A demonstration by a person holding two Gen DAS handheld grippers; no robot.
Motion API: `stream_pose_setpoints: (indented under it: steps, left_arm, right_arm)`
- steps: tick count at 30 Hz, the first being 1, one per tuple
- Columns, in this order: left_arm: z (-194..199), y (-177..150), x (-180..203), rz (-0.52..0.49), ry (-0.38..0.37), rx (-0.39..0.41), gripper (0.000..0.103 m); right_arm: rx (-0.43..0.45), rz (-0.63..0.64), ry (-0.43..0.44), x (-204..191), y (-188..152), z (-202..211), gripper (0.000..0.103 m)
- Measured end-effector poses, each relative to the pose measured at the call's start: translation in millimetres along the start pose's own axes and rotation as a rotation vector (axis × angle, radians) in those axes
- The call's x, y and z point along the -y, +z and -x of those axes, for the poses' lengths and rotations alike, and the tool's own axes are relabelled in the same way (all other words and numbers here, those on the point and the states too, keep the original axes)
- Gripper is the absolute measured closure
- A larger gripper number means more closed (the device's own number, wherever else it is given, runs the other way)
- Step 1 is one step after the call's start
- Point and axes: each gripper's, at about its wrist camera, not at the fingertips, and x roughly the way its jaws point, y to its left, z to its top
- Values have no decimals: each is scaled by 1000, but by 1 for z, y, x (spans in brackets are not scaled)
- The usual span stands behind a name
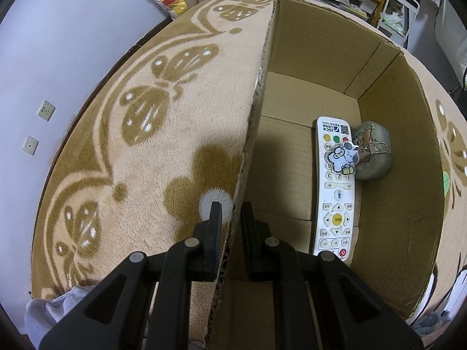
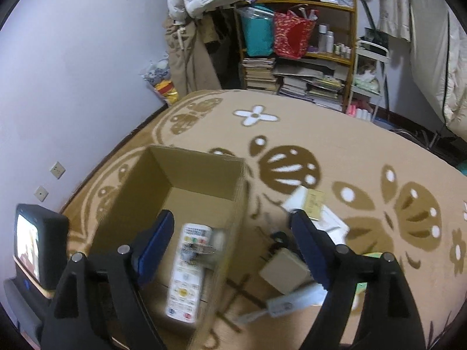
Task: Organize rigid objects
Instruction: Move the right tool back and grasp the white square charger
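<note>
brown corrugated cardboard box (image 1: 388, 175) sits open on a tan butterfly-patterned blanket (image 1: 122, 151), its left wall pinched between the closed fingers of the left gripper (image 1: 230, 218). inside, a white remote control (image 1: 335, 192) lies flat on the box floor along the right wall, a cartoon keychain charm (image 1: 343, 157) resting on it and a small greenish tin (image 1: 372, 151) touching its far end. the right gripper (image 2: 230, 224) hangs above with jaws wide apart, holding nothing (this view is motion-blurred). a beige adapter (image 2: 284, 271) and a white tube (image 2: 292, 303) lie on the blanket just outside the box.
</note>
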Motion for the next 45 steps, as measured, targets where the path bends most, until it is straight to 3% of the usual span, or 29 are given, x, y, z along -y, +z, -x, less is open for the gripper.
stream_pose_setpoints:
  steps: [11, 27, 31, 39, 43, 45]
  left_arm:
    - [0, 0, 1, -7, 7, 2, 91]
    - [1, -1, 1, -11, 12, 1, 91]
    - [1, -1, 2, -17, 19, 2, 91]
    - [1, -1, 3, -14, 15, 1, 91]
    - [1, -1, 4, -14, 15, 0, 91]
    - [0, -1, 4, -15, 16, 1, 91]
  right_arm:
    - [-75, -102, -69, 64, -29, -10, 15]
    - [-114, -82, -35, 77, -77, -43, 16]
    - [-117, -69, -15, 74, -79, -49, 27]
    - [-112, -53, 10, 66, -76, -60, 28]
    - [-120, -34, 13, 59, -73, -66, 40]
    - [-130, -23, 16, 56, -71, -71, 40]
